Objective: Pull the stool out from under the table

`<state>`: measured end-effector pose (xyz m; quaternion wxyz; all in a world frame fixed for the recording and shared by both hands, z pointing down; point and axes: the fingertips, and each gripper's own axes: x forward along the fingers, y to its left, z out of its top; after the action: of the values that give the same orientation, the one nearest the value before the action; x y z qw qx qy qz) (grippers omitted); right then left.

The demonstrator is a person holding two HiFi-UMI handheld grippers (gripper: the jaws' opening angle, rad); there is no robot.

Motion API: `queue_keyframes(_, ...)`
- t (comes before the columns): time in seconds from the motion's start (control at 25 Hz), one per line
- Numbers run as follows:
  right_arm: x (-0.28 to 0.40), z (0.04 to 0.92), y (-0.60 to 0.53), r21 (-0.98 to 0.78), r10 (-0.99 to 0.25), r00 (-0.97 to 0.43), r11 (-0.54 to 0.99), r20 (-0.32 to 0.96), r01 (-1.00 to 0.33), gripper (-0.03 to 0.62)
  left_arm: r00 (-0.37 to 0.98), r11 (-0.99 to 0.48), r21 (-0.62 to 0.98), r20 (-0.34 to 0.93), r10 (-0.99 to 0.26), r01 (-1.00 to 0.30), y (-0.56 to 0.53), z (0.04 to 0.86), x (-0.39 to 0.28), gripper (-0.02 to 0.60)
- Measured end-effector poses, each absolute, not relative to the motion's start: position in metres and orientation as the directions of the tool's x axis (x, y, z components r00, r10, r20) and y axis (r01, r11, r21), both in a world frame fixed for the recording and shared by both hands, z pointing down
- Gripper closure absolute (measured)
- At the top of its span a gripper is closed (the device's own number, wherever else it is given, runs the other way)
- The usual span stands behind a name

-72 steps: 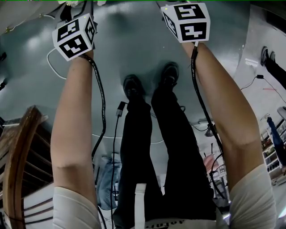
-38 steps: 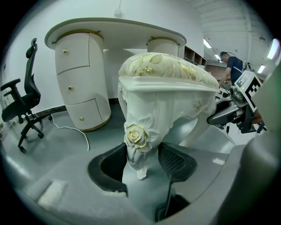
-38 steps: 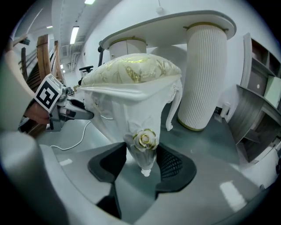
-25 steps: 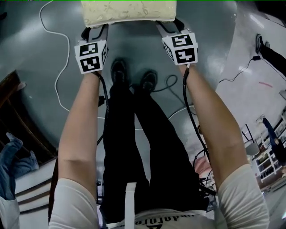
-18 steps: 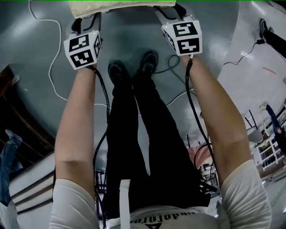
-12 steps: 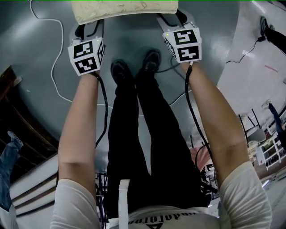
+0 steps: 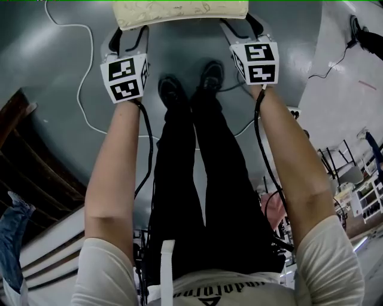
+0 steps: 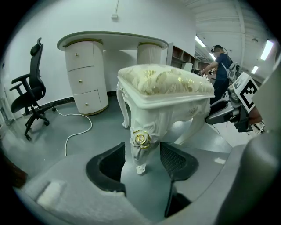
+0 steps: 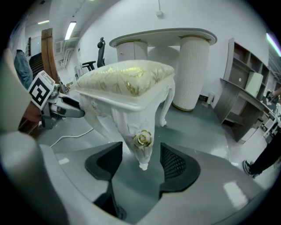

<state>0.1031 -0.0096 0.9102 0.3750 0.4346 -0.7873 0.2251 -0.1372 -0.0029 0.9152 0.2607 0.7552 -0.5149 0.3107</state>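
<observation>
White stool (image 8: pixel 162 96), well apart from table (image 8: pixel 109 39) — grey floor (image 8: pixel 103 117) between

Nothing here that I can properly read.
The dark shirt print (image 7: pixel 222 291) at the bottom centre of the head view is upside down and too blurred to spell out. The left marker cube (image 7: pixel 125 78) and right marker cube (image 7: pixel 258 62), near the top, carry only black-and-white square patterns, no letters or numbers.

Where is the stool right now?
The stool is at the head view's top centre, on open floor just beyond the shoes, in front of the table. Its front legs stand between the opening jaws of the left gripper and right gripper.
</observation>
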Motion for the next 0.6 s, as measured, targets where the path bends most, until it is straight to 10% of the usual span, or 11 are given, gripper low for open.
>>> queue_keyframes(0.6, 0.068, 0.692, 0.018, -0.018, -0.531, -0.473, 0.652, 0.703, -0.758, 0.33, 0.433, -0.458, 0.116, 0.585, -0.685, -0.881, 0.023, 0.691, -0.144, 0.325)
